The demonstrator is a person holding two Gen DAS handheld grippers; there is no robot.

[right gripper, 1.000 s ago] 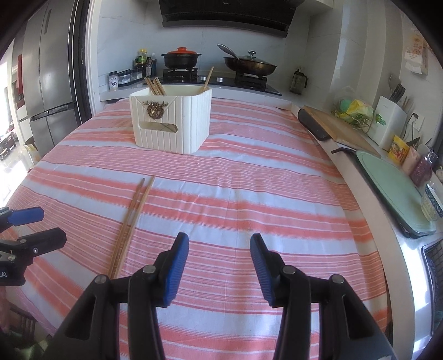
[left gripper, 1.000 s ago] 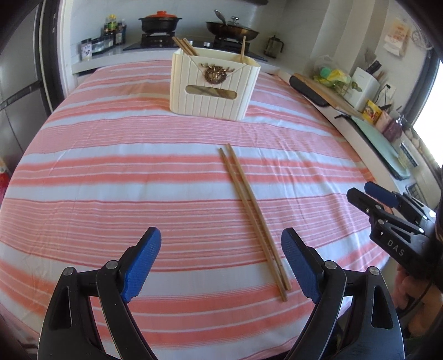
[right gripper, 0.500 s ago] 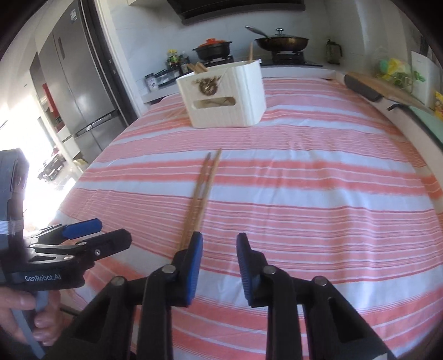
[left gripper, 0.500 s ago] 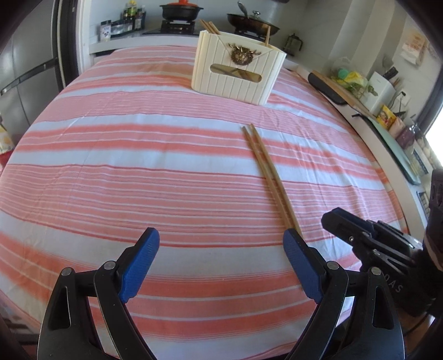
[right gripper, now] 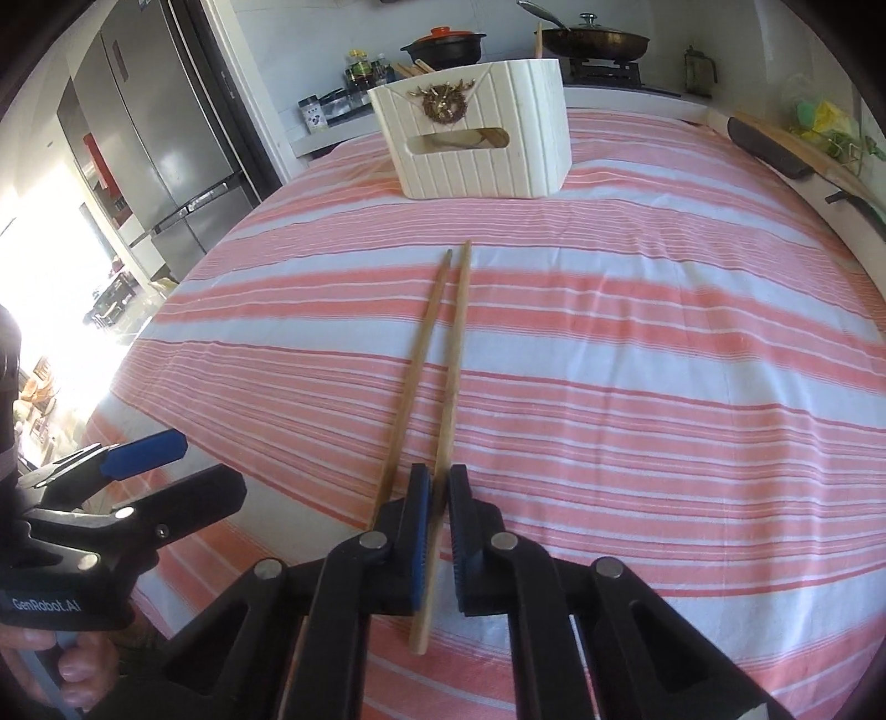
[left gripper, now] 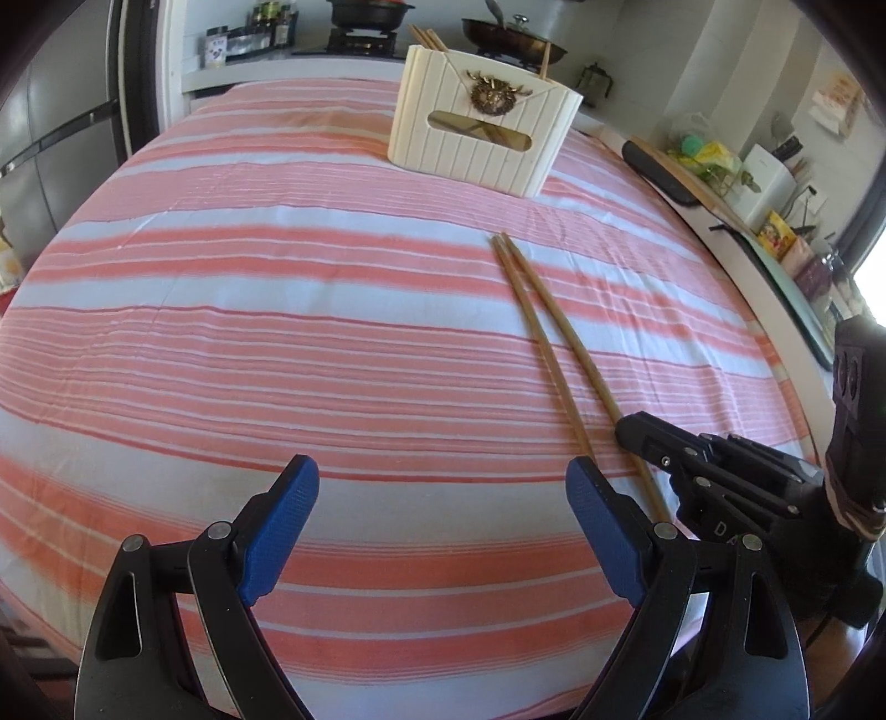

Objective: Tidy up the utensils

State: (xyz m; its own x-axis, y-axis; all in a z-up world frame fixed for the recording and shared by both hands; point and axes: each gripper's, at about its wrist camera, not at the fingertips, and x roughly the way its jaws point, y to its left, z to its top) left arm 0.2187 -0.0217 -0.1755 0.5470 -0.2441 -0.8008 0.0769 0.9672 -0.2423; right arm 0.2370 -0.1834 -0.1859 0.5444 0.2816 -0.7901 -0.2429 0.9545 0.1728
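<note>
Tablecloth (left gripper: 277, 310): salmon-pink & white stripes, broad bands mixed w/ thin lines. Chopsticks (right gripper: 451, 354): plain light brown wood. Holder box (right gripper: 482, 144): cream, ribbed w/ vertical grooves, gold-brown emblem on front. Both grippers black w/ blue pads: left gripper (left gripper: 443, 531), right gripper (right gripper: 437, 531). Fridge (right gripper: 149, 149): grey steel. Pot (right gripper: 443, 47): black, orange-red lid.

Both wrist cameras look steeply down and forward from close above the near edge of the striped tablecloth (left gripper: 332, 343), sharing the chopsticks (right gripper: 437, 354), the cream utensil box (left gripper: 482, 138) and, seemingly, the stove counter behind.
</note>
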